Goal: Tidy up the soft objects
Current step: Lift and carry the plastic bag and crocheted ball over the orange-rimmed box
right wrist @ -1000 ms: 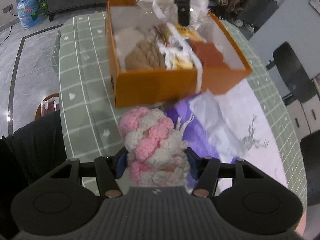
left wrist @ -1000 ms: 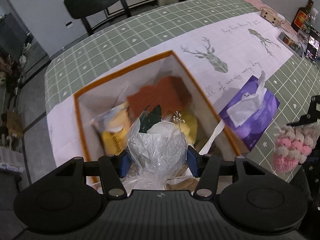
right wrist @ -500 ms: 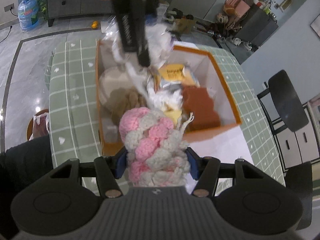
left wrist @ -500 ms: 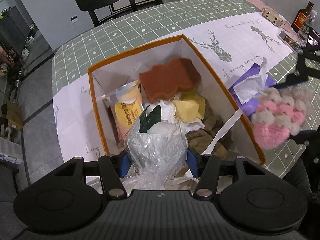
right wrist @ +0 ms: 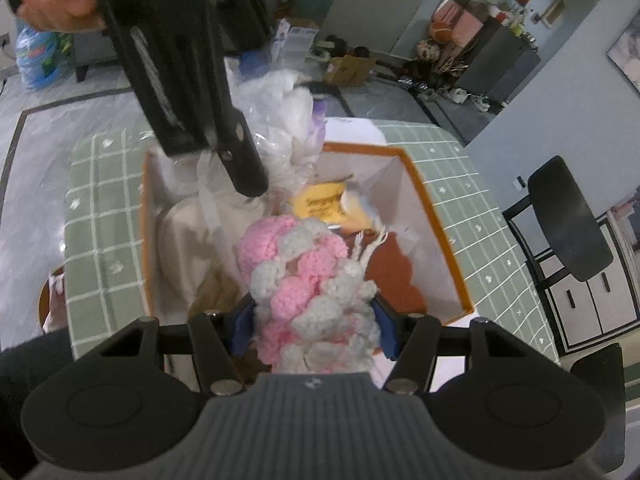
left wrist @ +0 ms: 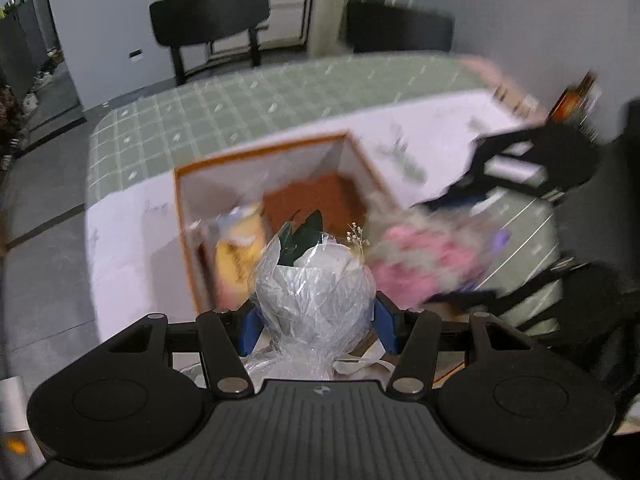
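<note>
While clamped between the blue pads [left wrist: 251,325] of the left gripper [left wrist: 316,326], bouquet [left wrist: 314,286] in clear crinkled wrap, dark leaf and small dried sprig at its top, hanging above the near side of the box [left wrist: 182,216]. Also seen from the right wrist view: bouquet [right wrist: 286,120] over the far end of the box [right wrist: 448,248], left gripper [right wrist: 188,92] reaching down from above, a hand [right wrist: 56,0] on its grip. Clamped likewise in the right gripper [right wrist: 314,322]: pink-and-white crochet bundle [right wrist: 304,280], pads pressed into both its sides, held over the middle of the box; blurred in the left view, crochet bundle [left wrist: 424,260] just right of the bouquet, above the box's right wall. Lying inside the box: rust-brown sponge [right wrist: 394,272], yellow packet [right wrist: 324,204], cream cloth [right wrist: 180,236], tan knitted piece [right wrist: 218,292]. Under the box, green checked tablecloth [right wrist: 104,208] with a white runner [left wrist: 128,240]. Beyond the box, two black chairs [left wrist: 212,16].
</note>
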The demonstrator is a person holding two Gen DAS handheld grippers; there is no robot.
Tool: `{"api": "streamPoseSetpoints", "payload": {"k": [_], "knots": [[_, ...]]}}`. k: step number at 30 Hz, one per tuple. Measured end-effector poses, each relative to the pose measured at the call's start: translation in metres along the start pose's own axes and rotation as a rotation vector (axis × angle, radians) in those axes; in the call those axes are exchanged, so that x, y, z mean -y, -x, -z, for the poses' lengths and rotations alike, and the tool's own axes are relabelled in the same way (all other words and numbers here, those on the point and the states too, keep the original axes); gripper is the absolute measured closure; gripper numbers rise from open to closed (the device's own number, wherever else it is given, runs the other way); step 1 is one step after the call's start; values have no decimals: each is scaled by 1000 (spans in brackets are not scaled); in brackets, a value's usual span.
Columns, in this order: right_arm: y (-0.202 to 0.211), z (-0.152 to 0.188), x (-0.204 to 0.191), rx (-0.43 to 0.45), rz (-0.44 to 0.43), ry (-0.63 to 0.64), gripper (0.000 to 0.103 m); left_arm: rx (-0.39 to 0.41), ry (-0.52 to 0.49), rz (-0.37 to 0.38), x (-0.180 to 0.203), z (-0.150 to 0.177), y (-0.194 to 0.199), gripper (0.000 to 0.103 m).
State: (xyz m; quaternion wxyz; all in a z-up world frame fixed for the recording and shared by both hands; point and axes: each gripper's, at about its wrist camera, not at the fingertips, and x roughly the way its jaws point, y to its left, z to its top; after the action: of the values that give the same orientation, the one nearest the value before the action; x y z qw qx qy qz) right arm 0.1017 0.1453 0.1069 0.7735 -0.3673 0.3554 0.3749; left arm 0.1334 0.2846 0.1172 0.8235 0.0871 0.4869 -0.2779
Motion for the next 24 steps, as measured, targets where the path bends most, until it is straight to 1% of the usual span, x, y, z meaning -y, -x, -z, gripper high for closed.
{"api": "streamPoseSetpoints", "payload": {"k": [3, 4, 5, 7, 8, 9, 11, 13, 15, 17, 19, 22, 24], "knots": [[-5, -2, 8, 13, 3, -45, 44, 56, 29, 89, -5, -2, 12, 39], [-8, -2, 9, 13, -1, -58, 43, 59, 34, 100, -7, -2, 12, 39], [-12, -1, 10, 10, -6, -62, 43, 48, 35, 89, -8, -1, 8, 39], [-22, 0, 8, -4, -9, -56, 43, 25, 26, 24, -10, -1, -1, 39], [-26, 0, 7, -10, -8, -55, 43, 20, 30, 3, -13, -2, -1, 39], [-31, 0, 6, -16, -9, -54, 43, 22, 39, -2, -18, -4, 3, 39], [-37, -3, 6, -21, -18, -48, 43, 49, 56, -4, -26, -10, 19, 39], [-39, -9, 7, -14, -20, -42, 43, 95, 69, -7, -32, -17, 44, 39], [-38, -16, 8, 2, -23, -41, 43, 133, 88, 26, -36, -23, 64, 39], [-36, -22, 8, 16, -27, -42, 43, 139, 78, 45, -34, -26, 69, 39], [-38, -26, 6, 17, -30, -36, 43, 135, 75, 66, -30, -28, 63, 39], [-42, -20, 4, 4, -30, -27, 43, 105, 64, 103, -23, -25, 37, 39], [-45, -13, 2, -16, -31, -24, 43, 60, 44, 83, -18, -19, 17, 39]]}}
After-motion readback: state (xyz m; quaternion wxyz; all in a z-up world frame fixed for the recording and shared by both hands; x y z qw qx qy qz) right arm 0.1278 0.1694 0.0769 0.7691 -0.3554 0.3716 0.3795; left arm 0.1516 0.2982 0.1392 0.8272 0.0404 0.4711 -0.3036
